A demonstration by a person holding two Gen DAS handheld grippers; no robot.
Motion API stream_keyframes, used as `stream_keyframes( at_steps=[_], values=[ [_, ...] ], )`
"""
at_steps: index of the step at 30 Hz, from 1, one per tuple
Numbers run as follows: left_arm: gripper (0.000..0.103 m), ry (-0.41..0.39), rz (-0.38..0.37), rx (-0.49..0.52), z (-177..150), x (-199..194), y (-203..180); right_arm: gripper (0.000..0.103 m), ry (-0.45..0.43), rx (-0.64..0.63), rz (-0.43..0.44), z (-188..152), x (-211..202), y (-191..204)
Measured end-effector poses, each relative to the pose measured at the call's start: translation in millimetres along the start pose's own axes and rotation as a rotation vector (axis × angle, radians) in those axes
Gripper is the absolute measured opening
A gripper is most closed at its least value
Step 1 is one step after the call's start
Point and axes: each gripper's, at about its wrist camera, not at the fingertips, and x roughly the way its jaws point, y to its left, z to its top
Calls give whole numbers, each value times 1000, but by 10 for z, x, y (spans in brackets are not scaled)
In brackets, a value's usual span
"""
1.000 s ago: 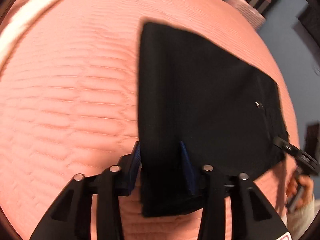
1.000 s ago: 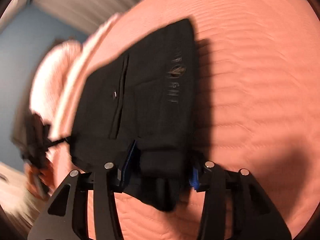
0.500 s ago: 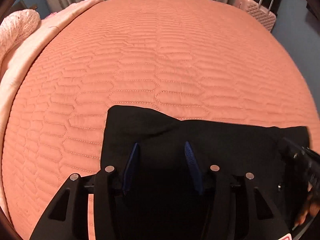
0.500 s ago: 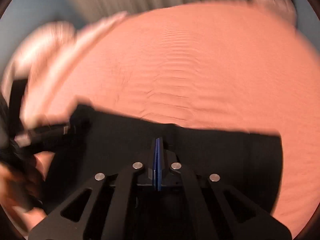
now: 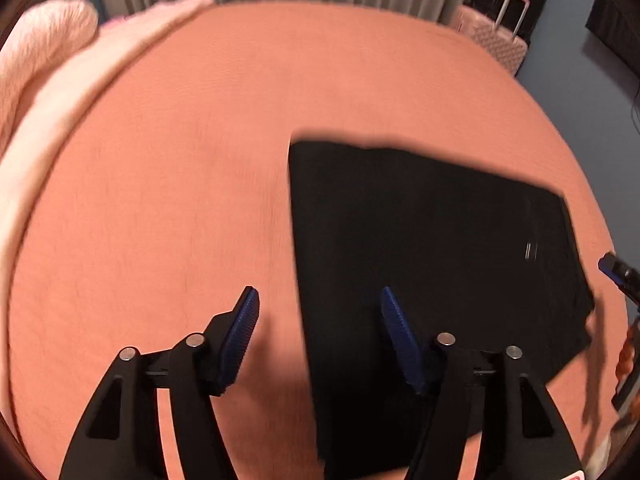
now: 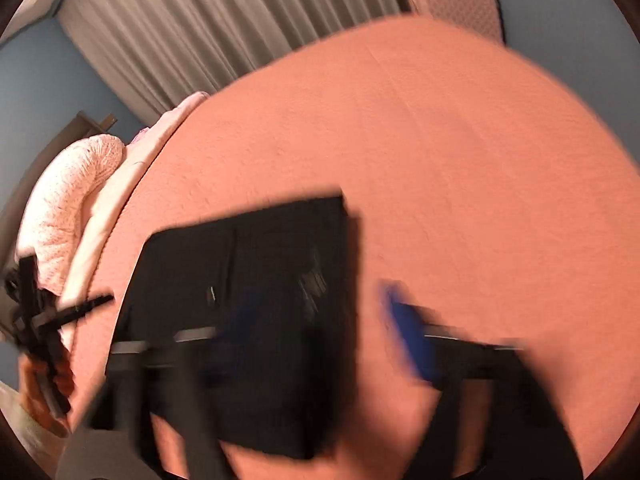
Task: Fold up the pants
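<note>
The black pants (image 5: 424, 248) lie folded into a flat rectangle on the salmon quilted bed (image 5: 180, 184). My left gripper (image 5: 320, 316) is open and empty, held over the pants' left edge, with one blue pad over the bedspread and the other over the cloth. In the blurred right wrist view the pants (image 6: 256, 280) lie at lower left. My right gripper (image 6: 324, 328) is open and empty above their right edge. The right gripper also shows at the right edge of the left wrist view (image 5: 618, 274). The left gripper shows at the left of the right wrist view (image 6: 36, 320).
A pale pink pillow and blanket (image 5: 44, 52) lie along the bed's left side. Grey curtains (image 6: 192, 24) hang behind the bed. A pink suitcase (image 5: 496, 40) stands by the far right corner, next to a blue wall.
Both grippers have let go of the pants and opened. They have drawn back and risen, and the folded pants now rest flat on the bed.
</note>
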Motion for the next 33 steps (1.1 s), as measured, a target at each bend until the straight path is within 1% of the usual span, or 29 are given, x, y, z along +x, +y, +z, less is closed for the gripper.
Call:
stream_keyframes(
  at_steps=[1, 2, 3, 4, 5, 6, 7, 8, 9, 11, 13, 15, 16, 17, 18, 19, 20, 21, 22, 23, 24, 25, 26, 27, 28, 29, 31, 32, 33],
  values=[
    [62, 49, -52, -23, -200, 101, 34, 79, 48, 19, 48, -67, 95, -29],
    [62, 40, -84, -60, -301, 125, 72, 79, 108, 45, 110, -146, 226, -66],
    [63, -5, -97, -96, -369, 96, 98, 79, 144, 62, 155, -193, 375, -50],
    [64, -23, -97, -110, -405, 104, 109, 79, 147, 57, 155, -265, 461, -38],
    [64, -18, -87, -115, -383, 123, 100, 80, 126, 34, 128, -299, 491, 14],
    [63, -6, -86, -122, -345, 137, 94, 68, 120, -22, 85, -307, 528, 112],
    [52, 8, -86, -130, -334, 156, 42, 46, 123, -54, 57, -321, 544, 205],
    [29, 22, -132, -133, -258, 146, 1, 30, 153, -48, 100, -288, 650, 306],
    [14, 33, -135, -134, -167, 104, -69, 23, 173, 17, 136, -259, 733, 385],
    [12, 24, -115, -77, -66, -69, -184, 18, 170, -8, 122, -179, 616, 475],
    [12, 20, -134, -48, -64, -290, -222, 17, 144, -11, 160, -63, 360, 630],
    [13, 41, -141, -42, -185, -434, -215, 19, 136, -53, 154, -90, 85, 743],
    [21, 78, -117, -45, -308, -329, -208, 22, 148, -72, 141, -153, 60, 742],
    [28, 129, -68, -34, -405, -115, -213, 37, 188, -93, 108, -311, 186, 651],
    [45, 156, -13, -16, -521, 101, -206, 47, 238, -108, 49, -429, 388, 574],
    [46, 90, -45, -49, -584, 93, -146, 47, 272, -109, 0, -575, 522, 456],
    [46, 46, -89, -125, -590, -71, -45, 48, 192, -65, 60, -629, 411, 357],
    [45, 49, -51, -143, -574, -179, -6, 49, 154, 6, 40, -597, 177, 302],
    [43, 17, 24, -153, -536, -387, 32, 51, 111, 14, -20, -563, -24, 317],
    [43, -23, 55, -151, -511, -541, 32, 51, 55, -6, -73, -534, -192, 371],
    [43, -76, 70, -140, -471, -706, -21, 49, -20, -79, -101, -478, -400, 525],
    [46, -106, 72, -124, -388, -805, -106, 48, -43, -137, -86, -393, -468, 689],
    [48, -129, 62, -94, -245, -864, -267, 44, -45, -182, -40, -282, -470, 899],
    [54, -157, 52, -71, -118, -869, -428, 42, -58, -195, 8, -213, -436, 1037],
    [64, -177, 55, -51, 3, -807, -591, 35, -67, -203, 64, -115, -342, 1187],
    [65, -164, 59, -29, 59, -684, -734, 26, -46, -216, 94, -23, -170, 1323],
    [65, -68, 87, 8, 182, -227, -908, 15, 9, -236, 105, 49, 149, 1388],
    [64, -23, 110, 12, 149, -43, -890, 11, 64, -240, 60, 48, 427, 1316],
    [61, 21, 145, 14, 88, 176, -858, 8, 95, -238, 12, 80, 566, 1188]
  ],
)
